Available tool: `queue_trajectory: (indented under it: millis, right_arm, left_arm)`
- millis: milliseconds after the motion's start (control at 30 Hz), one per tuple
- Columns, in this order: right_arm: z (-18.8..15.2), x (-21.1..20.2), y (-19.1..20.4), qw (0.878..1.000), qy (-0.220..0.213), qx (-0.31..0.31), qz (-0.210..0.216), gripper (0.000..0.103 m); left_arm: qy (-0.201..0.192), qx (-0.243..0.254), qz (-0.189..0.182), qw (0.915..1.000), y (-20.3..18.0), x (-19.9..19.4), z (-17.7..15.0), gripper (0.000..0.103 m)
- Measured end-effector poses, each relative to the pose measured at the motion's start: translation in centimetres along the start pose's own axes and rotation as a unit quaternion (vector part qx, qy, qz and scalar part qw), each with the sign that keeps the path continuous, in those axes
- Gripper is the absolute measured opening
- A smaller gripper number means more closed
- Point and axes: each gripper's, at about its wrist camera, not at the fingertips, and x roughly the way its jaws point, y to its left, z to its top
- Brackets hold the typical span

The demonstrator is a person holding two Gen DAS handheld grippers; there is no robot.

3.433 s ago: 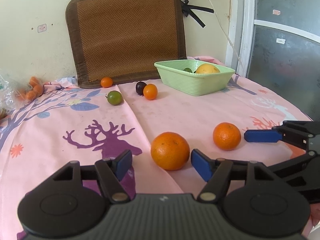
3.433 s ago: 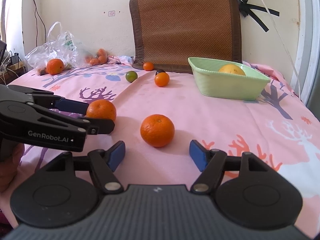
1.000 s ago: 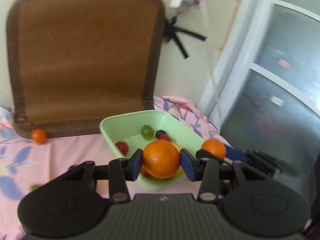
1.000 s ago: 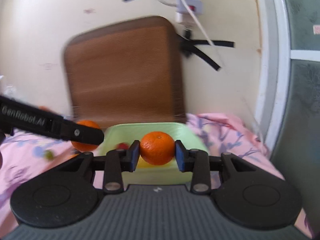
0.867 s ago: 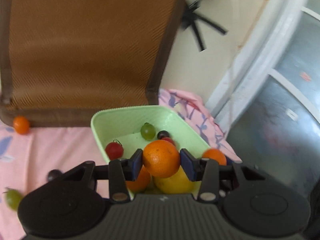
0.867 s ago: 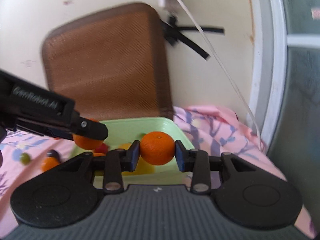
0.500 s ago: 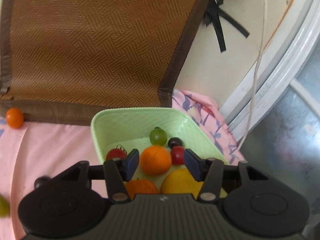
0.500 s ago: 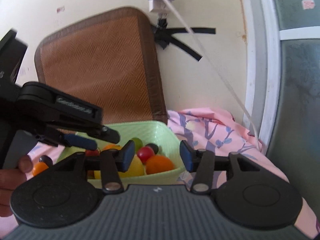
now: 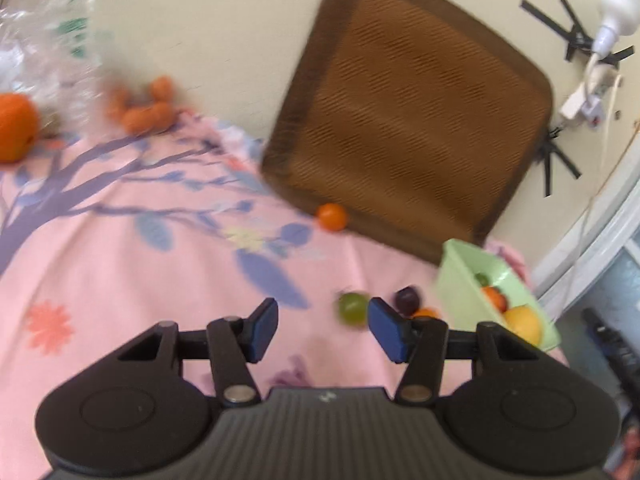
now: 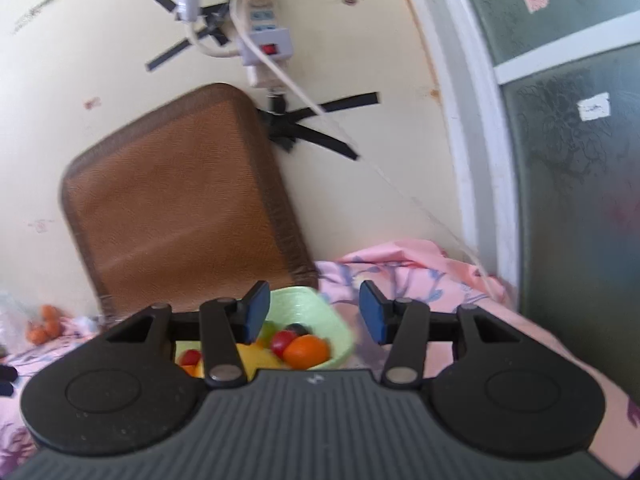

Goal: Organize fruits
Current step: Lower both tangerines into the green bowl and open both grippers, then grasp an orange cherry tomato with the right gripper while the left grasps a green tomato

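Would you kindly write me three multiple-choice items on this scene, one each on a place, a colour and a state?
1. Where is the small orange fruit?
A. at the foot of the brown mat
B. in the bin
C. in a gripper

2. What colour is the bin?
A. blue
B. light green
C. white

3. How is the left gripper?
A. shut on an orange
B. shut, empty
C. open, empty

Answers: 1 A, it lies on the cloth against the mat's lower edge; 2 B, its walls are pale green; 3 C, the pads stand apart, gripping nothing.
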Motion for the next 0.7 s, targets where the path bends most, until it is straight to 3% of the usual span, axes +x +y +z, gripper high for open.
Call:
queue_trajectory:
  millis: [100, 200, 300, 433, 533, 633, 667, 700]
  right_arm:
    - [0.1, -1.7, 2.5, 0.997, 0.018, 0.003, 0.073, 0.040]
    - [-1.0, -2.9, 6.6, 0.987, 0.053, -0.041, 0.146, 0.038]
    - [-3.0, -1.8, 11.3, 0.972, 0.115, -0.101, 0.181, 0.038]
    - [-5.0, 1.7, 14.8, 0.964, 0.158, -0.140, 0.161, 0.041]
    - [-5.3, 3.8, 15.7, 0.962, 0.180, -0.141, 0.149, 0.055]
    - [-5.9, 4.9, 16.4, 0.958, 0.194, -0.163, 0.136, 0.056]
    - [-6.1, 5.5, 16.5, 0.958, 0.197, -0.165, 0.128, 0.050]
    - [-6.2, 6.0, 16.7, 0.955, 0.210, -0.164, 0.129, 0.050]
  left_arm:
    - [-0.005, 0.046, 0.009, 0.9989, -0.8, 0.5, 0.3, 0.051]
    - [-0.008, 0.098, 0.003, 0.9951, -2.3, 1.7, 0.4, 0.051]
    - [-0.006, 0.130, -0.006, 0.9915, -3.9, 3.2, 0.6, 0.052]
    - [-0.008, 0.145, -0.003, 0.9895, -4.9, 4.6, 0.2, 0.056]
    - [-0.002, 0.158, 0.007, 0.9875, -5.0, 5.5, -0.6, 0.056]
    - [0.010, 0.146, 0.008, 0.9892, -4.4, 6.1, -0.9, 0.052]
    - [0.013, 0.144, 0.013, 0.9894, -4.3, 6.2, -0.8, 0.052]
    - [0.016, 0.143, 0.017, 0.9894, -4.3, 6.3, -0.9, 0.045]
